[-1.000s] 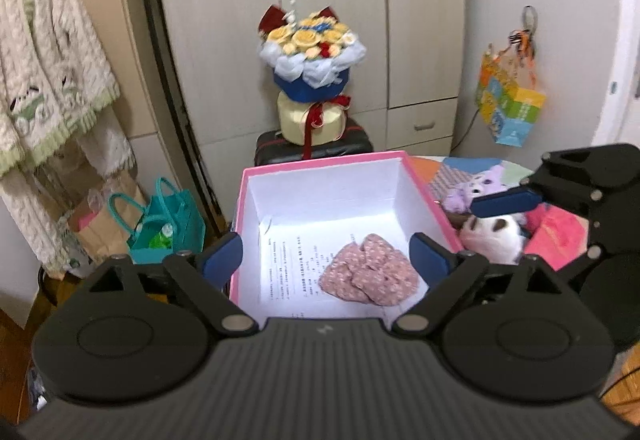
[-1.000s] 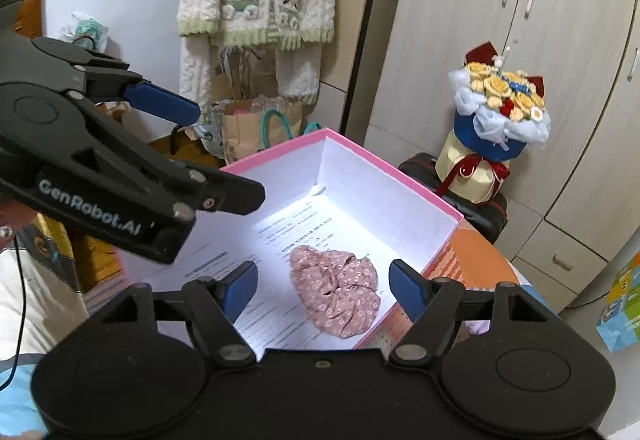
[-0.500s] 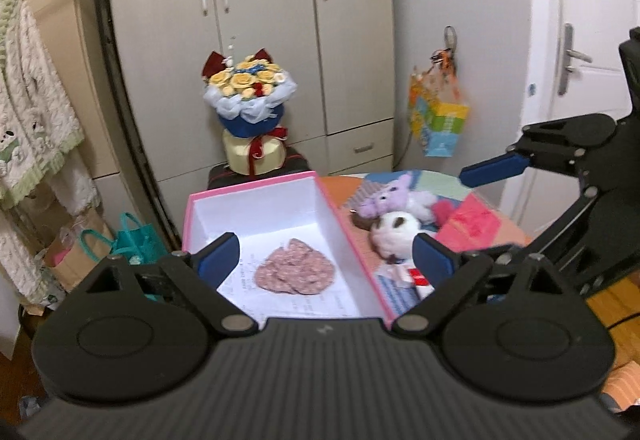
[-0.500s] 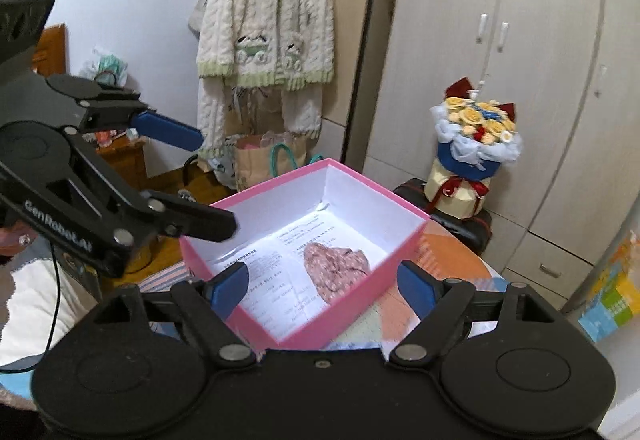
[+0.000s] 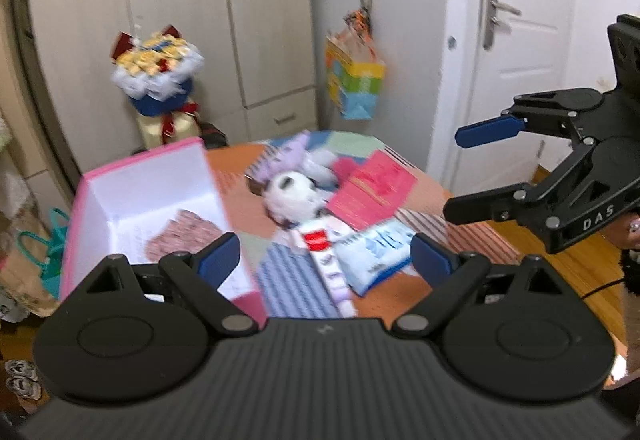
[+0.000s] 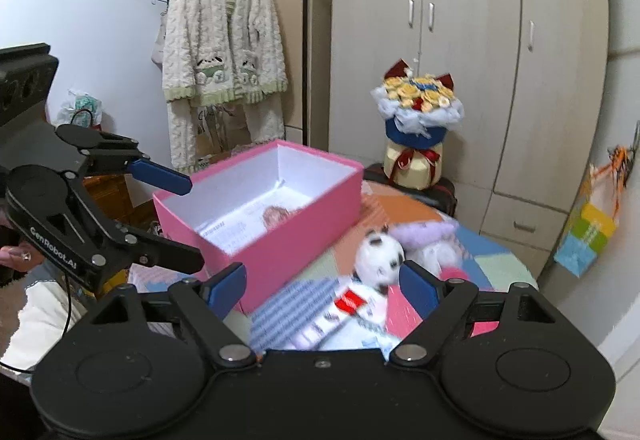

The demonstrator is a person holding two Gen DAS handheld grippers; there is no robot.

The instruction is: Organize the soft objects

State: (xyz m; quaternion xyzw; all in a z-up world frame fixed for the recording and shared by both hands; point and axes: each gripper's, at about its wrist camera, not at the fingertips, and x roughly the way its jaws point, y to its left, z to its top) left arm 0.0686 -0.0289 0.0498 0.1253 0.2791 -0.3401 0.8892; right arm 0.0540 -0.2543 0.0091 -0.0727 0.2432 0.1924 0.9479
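A pink box [image 5: 136,168] [image 6: 280,236] stands on the table's left part with a pink floral cloth [image 5: 182,236] [image 6: 276,215] inside on a printed sheet. To its right lie a white panda plush [image 5: 294,196] [image 6: 378,254] and a purple plush [image 5: 298,160] [image 6: 426,236]. My left gripper [image 5: 324,260] is open and empty, above the table's near edge. My right gripper [image 6: 322,282] is open and empty, held back from the plush toys; it also shows in the left wrist view [image 5: 472,170].
A red booklet [image 5: 372,190], a blue packet [image 5: 376,252] and a striped cloth [image 5: 296,288] lie on the patchwork table. A flower bouquet [image 6: 416,128] stands behind on a suitcase. Wardrobe doors [image 6: 460,40], a hanging cardigan [image 6: 220,60] and a colourful bag [image 5: 354,86] surround the table.
Both grippers have pulled back from the box and swung right, so the plush toys and packets now lie ahead. The floral cloth stays in the box. Both stay open.
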